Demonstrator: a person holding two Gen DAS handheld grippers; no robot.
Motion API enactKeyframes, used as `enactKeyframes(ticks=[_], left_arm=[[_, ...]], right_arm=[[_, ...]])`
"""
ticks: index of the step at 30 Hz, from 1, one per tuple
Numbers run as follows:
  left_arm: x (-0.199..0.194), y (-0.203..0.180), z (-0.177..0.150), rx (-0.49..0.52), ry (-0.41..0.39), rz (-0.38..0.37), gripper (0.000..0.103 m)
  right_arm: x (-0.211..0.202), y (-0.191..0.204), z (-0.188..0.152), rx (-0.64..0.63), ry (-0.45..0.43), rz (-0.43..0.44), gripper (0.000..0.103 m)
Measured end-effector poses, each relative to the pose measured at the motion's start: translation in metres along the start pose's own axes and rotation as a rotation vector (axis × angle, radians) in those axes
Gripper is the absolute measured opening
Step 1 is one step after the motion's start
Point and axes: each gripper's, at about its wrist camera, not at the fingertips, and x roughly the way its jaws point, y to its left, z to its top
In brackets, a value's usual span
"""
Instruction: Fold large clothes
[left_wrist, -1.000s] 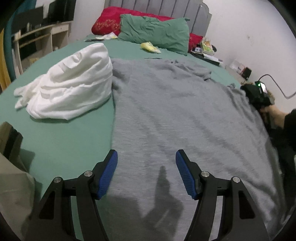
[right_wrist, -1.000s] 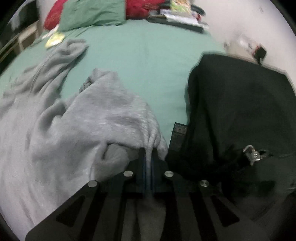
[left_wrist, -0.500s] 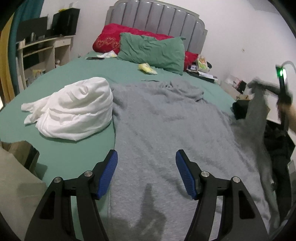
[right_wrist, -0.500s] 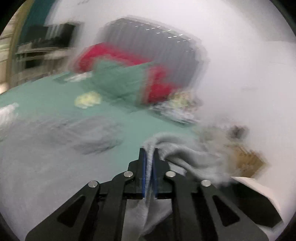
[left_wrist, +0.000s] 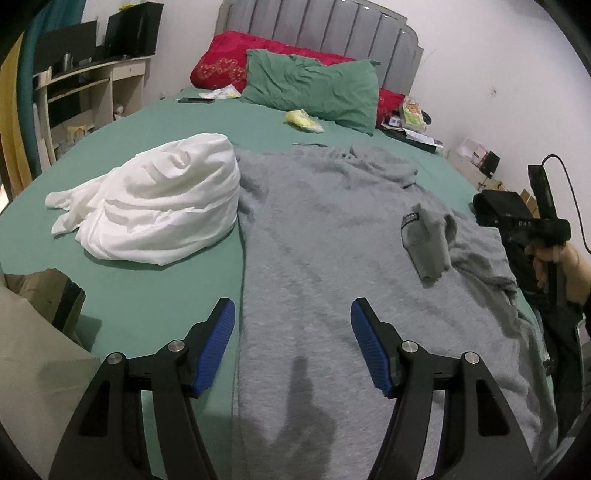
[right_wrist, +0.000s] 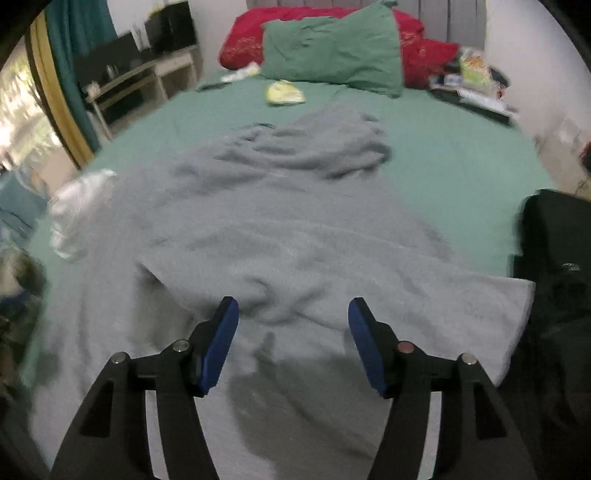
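Observation:
A large grey garment (left_wrist: 325, 229) lies spread lengthwise on the green bed (left_wrist: 155, 295). Its sleeve end (left_wrist: 428, 240) rests folded inward on the body, and in the right wrist view that sleeve (right_wrist: 369, 273) lies flat across the garment (right_wrist: 277, 206). My left gripper (left_wrist: 291, 328) hovers open over the garment's near left edge with nothing between its blue pads. My right gripper (right_wrist: 293, 325) hangs over the folded sleeve, its jaws opening with nothing between them. In the left wrist view a hand (left_wrist: 554, 266) holds that right tool at the bed's right edge.
A white cloth heap (left_wrist: 159, 206) sits against the garment's left side. Green pillow (left_wrist: 314, 88) and red pillows (left_wrist: 229, 55) lie at the headboard, with small clutter beside them. Dark clothing (right_wrist: 554, 258) lies at the right edge. A beige item (left_wrist: 33, 332) is at the near left.
The right gripper, shut on the grey sleeve, lifted it, swung it in over the garment and let go; its jaws now stand apart. The left gripper stayed open and rose a little.

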Motion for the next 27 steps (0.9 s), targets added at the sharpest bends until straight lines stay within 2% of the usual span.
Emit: enactKeyframes(ticks=[3, 5, 8, 9, 11, 12, 14, 16, 18, 19, 20, 22, 24, 25, 27], left_arm=[[-0.001, 0.008, 0.005, -0.029, 0.002, -0.003, 0.068], [-0.004, 0.012, 0.008, -0.045, 0.000, -0.007, 0.068], [-0.008, 0.016, 0.009, -0.048, -0.004, -0.008, 0.068], [-0.009, 0.018, 0.009, -0.049, -0.001, -0.007, 0.068], [-0.012, 0.024, 0.009, -0.056, 0.000, -0.003, 0.068], [-0.013, 0.027, 0.009, -0.061, -0.001, 0.004, 0.068], [-0.016, 0.034, 0.010, -0.072, -0.002, 0.012, 0.068], [-0.018, 0.039, 0.010, -0.087, -0.002, 0.009, 0.068], [-0.019, 0.043, 0.009, -0.095, 0.002, 0.008, 0.068], [-0.019, 0.044, 0.008, -0.097, 0.003, 0.008, 0.068], [-0.019, 0.045, 0.007, -0.095, 0.004, 0.008, 0.068], [-0.018, 0.045, 0.006, -0.081, 0.003, 0.024, 0.068], [-0.017, 0.047, 0.007, -0.077, -0.001, 0.032, 0.068], [-0.017, 0.047, 0.007, -0.078, -0.003, 0.033, 0.068], [-0.016, 0.048, 0.009, -0.083, -0.005, 0.033, 0.068]], right_arm=[[0.027, 0.037, -0.001, -0.042, 0.053, 0.061, 0.062], [0.052, 0.051, -0.013, 0.057, 0.125, 0.114, 0.062], [0.058, 0.063, -0.020, 0.205, 0.099, 0.239, 0.062], [0.058, 0.067, -0.019, 0.219, 0.083, 0.251, 0.062], [0.051, 0.085, -0.015, 0.183, 0.044, 0.154, 0.062], [0.045, 0.090, -0.013, 0.180, 0.023, 0.149, 0.062], [0.045, 0.098, -0.014, 0.229, 0.033, 0.184, 0.062], [0.065, 0.102, -0.021, 0.309, 0.106, 0.224, 0.062], [0.085, 0.102, -0.025, 0.353, 0.130, 0.256, 0.062], [0.094, 0.103, -0.025, 0.363, 0.127, 0.262, 0.053], [0.102, 0.104, -0.021, 0.382, 0.119, 0.266, 0.005], [0.101, 0.100, -0.009, 0.475, 0.040, 0.298, 0.001], [0.084, 0.093, 0.014, 0.550, -0.147, 0.449, 0.001], [0.070, 0.092, 0.028, 0.562, -0.274, 0.503, 0.001], [0.054, 0.093, 0.050, 0.573, -0.435, 0.576, 0.001]])
